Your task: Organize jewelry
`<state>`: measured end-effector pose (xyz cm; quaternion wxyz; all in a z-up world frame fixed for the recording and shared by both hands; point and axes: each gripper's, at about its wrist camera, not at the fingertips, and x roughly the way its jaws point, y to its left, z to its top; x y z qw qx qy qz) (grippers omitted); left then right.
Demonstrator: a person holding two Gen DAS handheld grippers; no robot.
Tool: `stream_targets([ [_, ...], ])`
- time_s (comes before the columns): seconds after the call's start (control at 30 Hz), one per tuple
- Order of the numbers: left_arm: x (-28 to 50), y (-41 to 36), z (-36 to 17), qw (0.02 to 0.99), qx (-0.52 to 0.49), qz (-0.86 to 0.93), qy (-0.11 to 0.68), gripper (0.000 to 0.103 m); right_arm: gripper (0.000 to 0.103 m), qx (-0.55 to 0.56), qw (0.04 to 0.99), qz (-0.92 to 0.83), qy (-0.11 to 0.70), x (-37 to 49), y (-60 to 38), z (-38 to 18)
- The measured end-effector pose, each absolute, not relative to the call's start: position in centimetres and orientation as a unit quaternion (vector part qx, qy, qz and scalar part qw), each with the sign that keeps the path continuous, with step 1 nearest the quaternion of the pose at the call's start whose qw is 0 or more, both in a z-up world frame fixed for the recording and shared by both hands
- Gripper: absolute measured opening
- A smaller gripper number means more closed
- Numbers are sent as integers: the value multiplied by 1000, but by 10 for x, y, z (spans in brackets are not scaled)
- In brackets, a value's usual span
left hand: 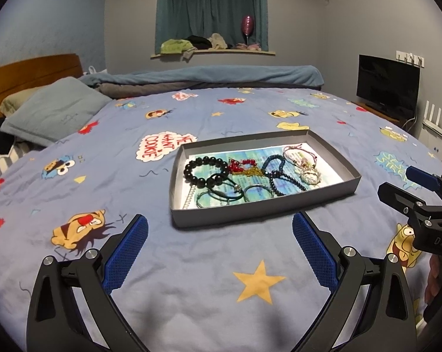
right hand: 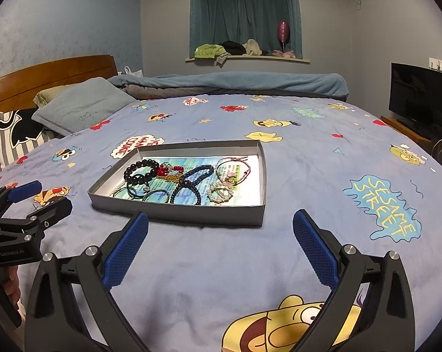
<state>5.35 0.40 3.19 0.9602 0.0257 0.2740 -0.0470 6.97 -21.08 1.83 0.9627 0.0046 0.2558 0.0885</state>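
Note:
A shallow grey box tray (left hand: pixel 250 208) (right hand: pixel 177 209) lies on the bed and holds several bracelets: a black bead bracelet (left hand: pixel 204 170) (right hand: pixel 140 171), a red bead piece (left hand: pixel 241 165) (right hand: pixel 165 171), a dark blue bead strand (left hand: pixel 279 176) (right hand: pixel 191 183), green rings (left hand: pixel 221 198) (right hand: pixel 155 195), a pearl bracelet (left hand: pixel 310 176) (right hand: pixel 221 193) and a pink cord bracelet (left hand: pixel 300 155) (right hand: pixel 234 168). My left gripper (left hand: pixel 220 234) is open and empty just in front of the tray. My right gripper (right hand: pixel 220 233) is open and empty, also in front of it.
The bed has a blue cartoon-print sheet (left hand: pixel 133 190). Pillows (left hand: pixel 53 111) and a wooden headboard (left hand: pixel 30 73) are at the left. A folded blanket (left hand: pixel 209 77) lies at the far edge. A TV (left hand: pixel 388 85) stands at the right.

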Motion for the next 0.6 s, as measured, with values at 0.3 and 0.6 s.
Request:
stream_targets([
  [0.3, 54, 4, 31, 960, 21, -53, 273, 98, 98, 4, 962, 87, 257, 70, -212, 18],
  [0.6, 54, 4, 31, 960, 20, -53, 274, 98, 98, 2, 962, 87, 258, 70, -212, 17],
])
